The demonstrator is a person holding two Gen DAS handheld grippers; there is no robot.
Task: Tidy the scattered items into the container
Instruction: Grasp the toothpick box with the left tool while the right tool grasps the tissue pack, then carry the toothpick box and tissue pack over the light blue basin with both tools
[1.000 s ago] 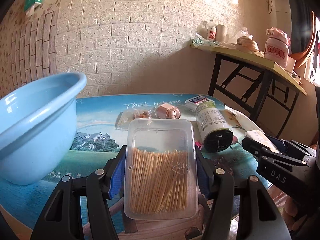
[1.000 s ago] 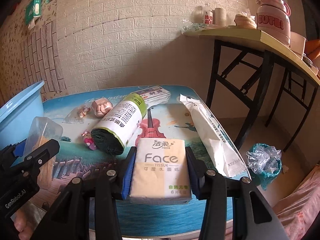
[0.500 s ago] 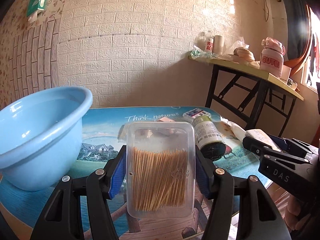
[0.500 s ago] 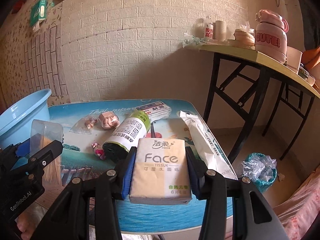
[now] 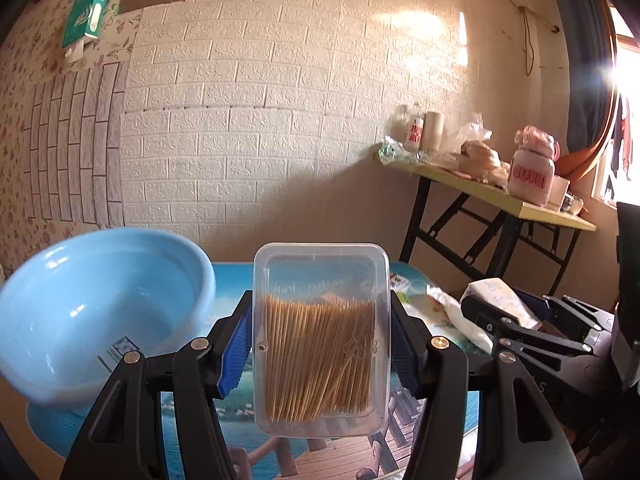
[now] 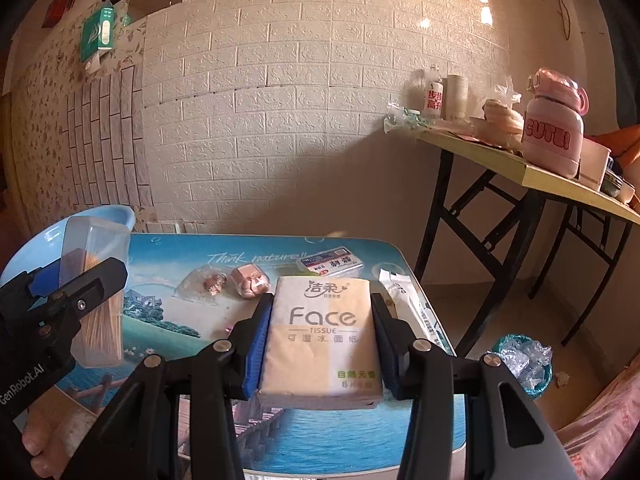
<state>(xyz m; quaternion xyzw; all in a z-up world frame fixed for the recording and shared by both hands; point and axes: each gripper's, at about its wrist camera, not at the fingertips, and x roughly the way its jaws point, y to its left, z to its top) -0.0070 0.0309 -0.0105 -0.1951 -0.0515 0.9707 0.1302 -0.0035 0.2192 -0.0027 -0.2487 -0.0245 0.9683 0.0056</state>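
My left gripper [image 5: 322, 344] is shut on a clear plastic box of toothpicks [image 5: 321, 344] and holds it in the air, just right of the light blue basin [image 5: 100, 312]. In the right wrist view the same box [image 6: 94, 292] shows at the left in front of the basin [image 6: 116, 216]. My right gripper [image 6: 320, 344] is shut on a pack of Face tissues [image 6: 320, 340], held above the table [image 6: 168, 320]. A small bag of candy [image 6: 204, 284], a pink wrapped item [image 6: 250, 284], a white and blue flat pack [image 6: 332, 266] and a long white sachet [image 6: 412, 312] lie on the table.
A yellow folding table [image 6: 560, 188] with a pink CUTE jar [image 6: 554, 136] and bottles stands at the right against the brick wall. A teal bin with plastic [image 6: 524, 364] sits on the floor right of the table. A bare foot [image 6: 44, 436] shows at lower left.
Both grippers have risen with their loads. The toothpick box has moved up and toward the basin. The green-capped can is now hidden behind the tissue pack.
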